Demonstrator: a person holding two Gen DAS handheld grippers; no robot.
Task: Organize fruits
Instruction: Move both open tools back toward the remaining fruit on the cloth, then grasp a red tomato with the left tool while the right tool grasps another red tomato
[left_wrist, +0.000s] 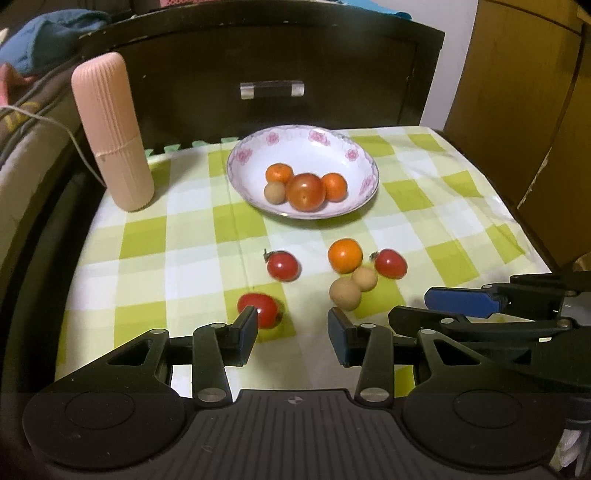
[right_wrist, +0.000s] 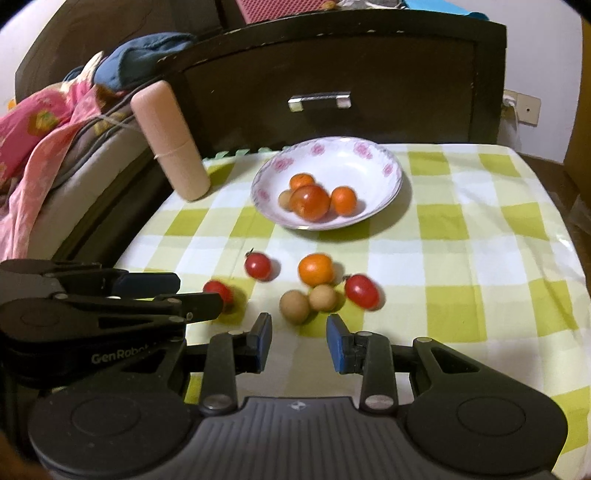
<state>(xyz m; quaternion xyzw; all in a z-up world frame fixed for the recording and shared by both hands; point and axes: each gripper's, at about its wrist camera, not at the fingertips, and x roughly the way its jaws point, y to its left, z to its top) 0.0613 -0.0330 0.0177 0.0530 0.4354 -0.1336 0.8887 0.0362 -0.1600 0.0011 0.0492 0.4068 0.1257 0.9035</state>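
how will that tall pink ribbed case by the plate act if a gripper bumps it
The pink ribbed case stands upright, tall on a narrow base, so it would probably tip rather than slide. Being round, it would likely roll once down. Its ribs may give some grip.

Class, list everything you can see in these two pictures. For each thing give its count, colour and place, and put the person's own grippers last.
Floral-rimmed white bowl: one, back centre of cloth.
Fruit in bowl: four; large red tomato, two small oranges, one tan round fruit.
Small red tomatoes on cloth: three.
Loose orange: one, mid cloth.
Loose tan round fruits: two, touching.
Ribbed pink cylinder: one, upright, back left.
Green-and-white checked cloth: one, covering table.
Dark wooden drawer front: one, behind.
Left gripper, right gripper: black, blue pads, jaws apart, empty.
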